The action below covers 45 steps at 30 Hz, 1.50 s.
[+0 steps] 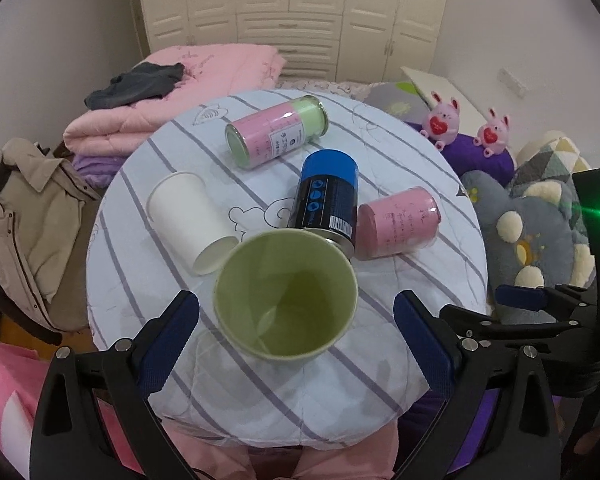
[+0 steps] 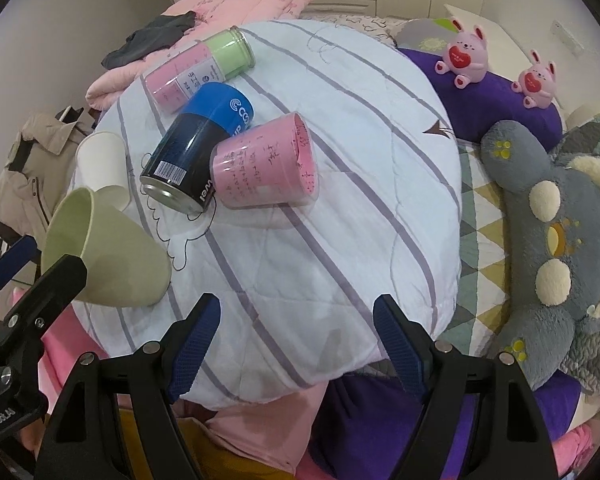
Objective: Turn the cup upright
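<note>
- Carrier: round cushion (image 1: 420, 320) in a white, purple-striped cover, standing in for a desk; bedding and plush toys lay around it.
- Green cup (image 1: 286, 294) (one): largest item in the left wrist view, lying tipped on its side near the cushion's near edge, mouth towards the left camera, base pointing away. In the right wrist view the green cup (image 2: 112, 252) sat at the near-left edge.
- Left gripper (image 1: 296, 344): jaws spread wide, one finger either side of the cup's mouth, neither seen touching it. It held nothing.
- Right gripper (image 2: 296, 344): jaws likewise wide and empty, hovering over bare cover at the near edge, well apart from any container.
- Step in hand, as I judged it: approach and straddle before the grasp; the flip was not yet done.
- Next move, as I judged it: close the left jaws on the rim or wall, then rotate until the base sits down. A thin rim could slip or deform under the squeeze.
- Count, cans: one blue-and-black can (image 1: 326, 196), centre, just behind the green cup; one pink-and-green can (image 1: 276, 132), towards the far edge. Both on their sides.
- Count, other cups: one white paper cup (image 1: 192, 220), left edge; one pink cup (image 1: 398, 222), right of centre. Both on their sides.
- Total: three cups, two cans.
</note>
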Each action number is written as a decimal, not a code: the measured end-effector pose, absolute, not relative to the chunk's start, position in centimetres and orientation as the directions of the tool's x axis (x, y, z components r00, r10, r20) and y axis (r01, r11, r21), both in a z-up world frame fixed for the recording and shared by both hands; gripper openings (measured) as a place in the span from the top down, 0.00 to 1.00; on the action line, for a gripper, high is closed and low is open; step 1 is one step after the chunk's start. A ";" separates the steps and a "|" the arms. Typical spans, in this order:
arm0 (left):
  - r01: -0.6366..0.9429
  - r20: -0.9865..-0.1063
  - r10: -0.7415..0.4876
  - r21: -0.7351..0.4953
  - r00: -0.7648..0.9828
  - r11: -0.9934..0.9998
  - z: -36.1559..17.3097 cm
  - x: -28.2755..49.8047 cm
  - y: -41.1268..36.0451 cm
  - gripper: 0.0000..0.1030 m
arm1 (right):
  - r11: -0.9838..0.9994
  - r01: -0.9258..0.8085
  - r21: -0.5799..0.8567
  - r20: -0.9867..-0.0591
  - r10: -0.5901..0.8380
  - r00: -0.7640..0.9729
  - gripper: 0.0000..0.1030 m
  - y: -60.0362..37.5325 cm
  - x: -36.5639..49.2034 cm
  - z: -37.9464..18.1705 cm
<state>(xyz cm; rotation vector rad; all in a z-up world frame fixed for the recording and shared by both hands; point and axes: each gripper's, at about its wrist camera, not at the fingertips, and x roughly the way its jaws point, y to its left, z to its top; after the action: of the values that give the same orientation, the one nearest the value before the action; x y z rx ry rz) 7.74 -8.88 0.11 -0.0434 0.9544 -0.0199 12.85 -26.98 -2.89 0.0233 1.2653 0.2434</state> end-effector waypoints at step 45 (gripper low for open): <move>0.113 -0.384 -0.120 -0.040 0.916 0.993 -0.1 -0.8 -1.4 0.04 | 0.964 -0.151 0.217 -0.547 0.249 0.799 0.22 -21.4 0.5 -0.3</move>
<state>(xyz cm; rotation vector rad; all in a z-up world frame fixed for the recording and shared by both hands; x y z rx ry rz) -0.78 -1.41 -0.12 -0.0168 0.3961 -0.1197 0.48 -21.38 -0.29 0.1659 0.6084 0.2156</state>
